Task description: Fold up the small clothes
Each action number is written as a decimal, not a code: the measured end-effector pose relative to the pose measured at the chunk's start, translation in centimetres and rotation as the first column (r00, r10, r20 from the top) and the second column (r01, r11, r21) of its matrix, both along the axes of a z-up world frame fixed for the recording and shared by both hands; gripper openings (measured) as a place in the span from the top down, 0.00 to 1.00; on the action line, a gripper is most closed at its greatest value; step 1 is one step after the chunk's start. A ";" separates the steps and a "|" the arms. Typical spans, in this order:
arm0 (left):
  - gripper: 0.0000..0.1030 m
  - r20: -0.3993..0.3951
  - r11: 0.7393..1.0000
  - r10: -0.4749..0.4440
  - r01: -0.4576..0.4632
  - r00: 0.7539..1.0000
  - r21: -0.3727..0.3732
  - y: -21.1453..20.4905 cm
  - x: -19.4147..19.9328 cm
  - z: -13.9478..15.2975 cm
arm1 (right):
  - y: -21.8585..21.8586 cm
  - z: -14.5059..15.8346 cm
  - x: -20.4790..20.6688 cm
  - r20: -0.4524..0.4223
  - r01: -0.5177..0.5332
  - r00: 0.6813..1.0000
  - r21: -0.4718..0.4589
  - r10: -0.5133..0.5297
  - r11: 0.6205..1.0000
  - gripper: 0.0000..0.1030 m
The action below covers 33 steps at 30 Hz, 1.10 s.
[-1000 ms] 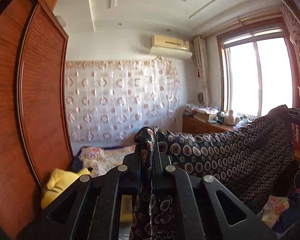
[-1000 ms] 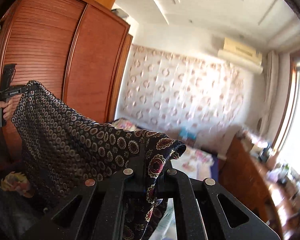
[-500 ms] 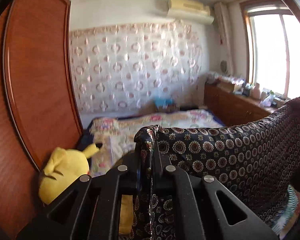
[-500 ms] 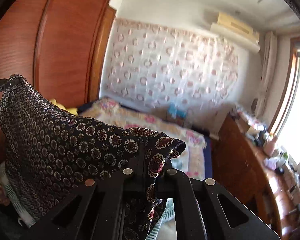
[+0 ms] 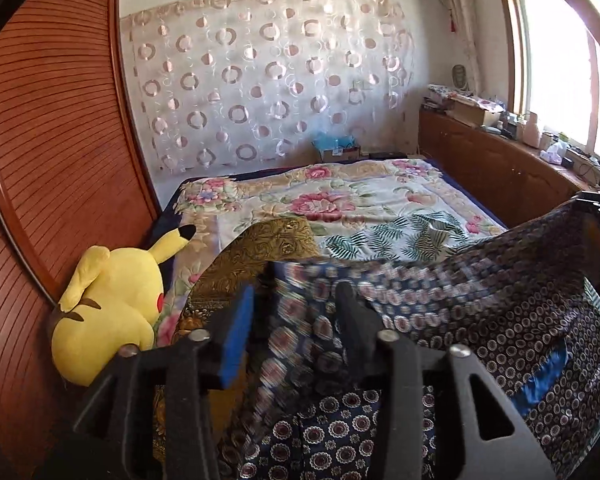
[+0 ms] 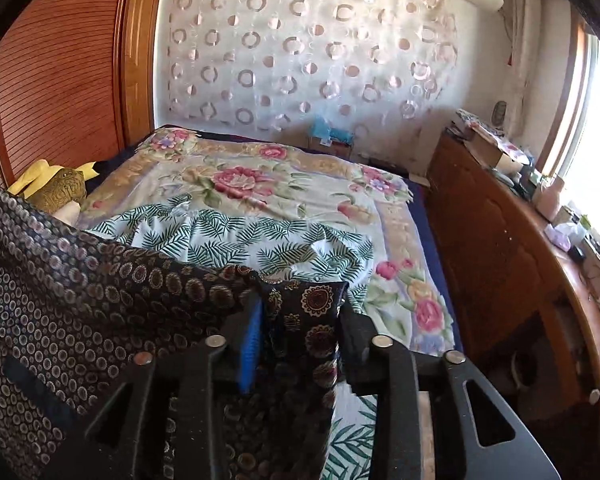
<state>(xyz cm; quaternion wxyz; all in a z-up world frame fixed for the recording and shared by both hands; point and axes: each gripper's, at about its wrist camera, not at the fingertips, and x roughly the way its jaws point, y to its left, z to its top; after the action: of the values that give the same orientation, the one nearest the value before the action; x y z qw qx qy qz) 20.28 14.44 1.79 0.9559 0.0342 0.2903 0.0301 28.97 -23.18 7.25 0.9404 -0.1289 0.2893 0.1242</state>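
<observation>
I'm watching the dark patterned garment (image 5: 480, 320) sagging between both tools above the floral bed (image 5: 360, 208); my left tool (image 5: 294, 300) and right tool (image 6: 300, 312) have just been opening, both released, cloth corners lying loose between their jaws, beside the yellow plush toy (image 5: 112, 312)

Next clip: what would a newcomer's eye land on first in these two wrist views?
The dark medallion-print garment stretched between the left gripper and the right gripper, whose jaws have just been opening with its corners between them. Next, the yellow Pikachu plush against the wooden wardrobe, beside the floral bedspread.
</observation>
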 end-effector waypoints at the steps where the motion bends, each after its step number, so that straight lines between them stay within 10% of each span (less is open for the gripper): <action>1: 0.51 0.005 1.000 -0.006 0.006 1.000 0.006 -0.2 -0.3 0.3 | -0.1 0.3 0.5 0.006 0.007 1.000 0.009 -0.007 1.000 0.50; 6: 0.18 0.008 0.997 -0.043 0.043 0.999 -0.064 0.1 -1.5 0.2 | -1.8 -0.3 -2.2 -0.012 0.005 1.000 0.094 -0.004 0.996 0.39; 21: 0.18 -0.073 0.997 -0.019 0.013 0.997 -0.080 0.1 -6.6 -5.5 | -5.6 -9.1 -2.5 -0.195 0.016 0.981 0.098 0.004 0.995 0.39; 28: 0.18 -0.103 0.996 0.015 -0.023 0.995 -0.083 1.7 -7.1 -7.5 | -5.3 -11.1 0.3 -0.262 0.054 0.964 0.053 -0.039 0.997 0.58; 33: 0.18 -0.105 0.996 0.024 -0.032 0.994 -0.080 1.9 -7.1 -8.0 | -5.4 -10.7 0.7 -0.286 0.019 0.958 0.093 0.008 0.996 0.97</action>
<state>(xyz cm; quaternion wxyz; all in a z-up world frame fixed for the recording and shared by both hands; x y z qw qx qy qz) 13.20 16.31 -6.22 0.9395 -0.0074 0.3411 0.0299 29.70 -28.61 -3.49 0.8940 -0.0642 0.4164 0.1524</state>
